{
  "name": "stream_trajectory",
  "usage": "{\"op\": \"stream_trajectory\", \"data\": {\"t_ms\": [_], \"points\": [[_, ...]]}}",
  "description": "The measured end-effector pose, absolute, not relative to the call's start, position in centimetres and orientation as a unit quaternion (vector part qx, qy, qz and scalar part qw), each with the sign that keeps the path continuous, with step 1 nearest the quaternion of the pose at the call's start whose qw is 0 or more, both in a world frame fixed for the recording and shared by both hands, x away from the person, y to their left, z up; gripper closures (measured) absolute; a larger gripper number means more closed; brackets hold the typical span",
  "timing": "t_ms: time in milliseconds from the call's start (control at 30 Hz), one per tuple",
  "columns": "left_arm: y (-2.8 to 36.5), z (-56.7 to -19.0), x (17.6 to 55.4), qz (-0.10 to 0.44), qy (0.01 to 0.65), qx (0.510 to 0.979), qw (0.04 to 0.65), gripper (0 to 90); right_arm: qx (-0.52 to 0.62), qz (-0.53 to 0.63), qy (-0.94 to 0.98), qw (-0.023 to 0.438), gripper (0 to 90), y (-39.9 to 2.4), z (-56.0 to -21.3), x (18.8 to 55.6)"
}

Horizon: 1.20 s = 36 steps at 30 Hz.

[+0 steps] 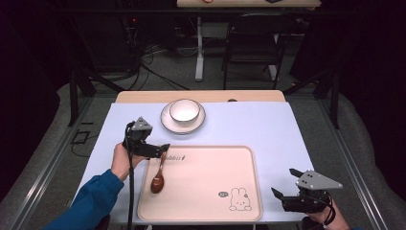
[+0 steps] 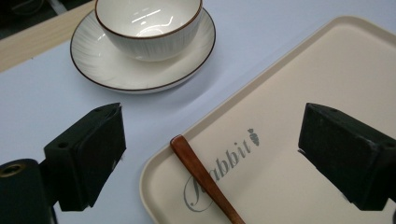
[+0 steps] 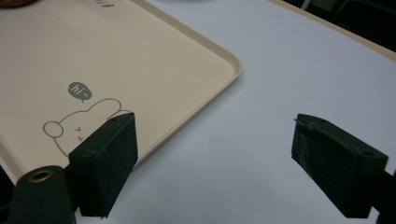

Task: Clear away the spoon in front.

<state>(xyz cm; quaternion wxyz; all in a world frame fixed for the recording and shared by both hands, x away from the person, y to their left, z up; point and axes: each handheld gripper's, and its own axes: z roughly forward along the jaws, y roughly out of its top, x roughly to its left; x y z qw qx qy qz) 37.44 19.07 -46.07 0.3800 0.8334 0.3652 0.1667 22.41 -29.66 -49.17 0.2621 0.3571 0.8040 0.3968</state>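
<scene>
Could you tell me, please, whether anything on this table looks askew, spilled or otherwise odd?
Only one thing: the brown wooden spoon lies at a slant in the beige rabbit-print tray, its handle tip propped on the rim. The white brown-rimmed bowl sits squarely on its saucer. Nothing looks spilled or damaged.
</scene>
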Motion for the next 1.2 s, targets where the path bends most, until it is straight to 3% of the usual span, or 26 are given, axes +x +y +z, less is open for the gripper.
{"op": "stream_trajectory", "data": {"t_ms": [533, 1200], "points": [[20.3, -43.3, 33.6, 0.211, 0.343, 0.826, 0.395, 3.1, 0.358, 0.398, 0.803, 0.263, 13.8, -29.7, -49.2, 22.4], [22.9, -44.1, 29.3, 0.226, 0.359, 0.814, 0.396, 1.9, 0.357, 0.397, 0.804, 0.261, 13.8, -29.7, -49.2, 22.4]]}}
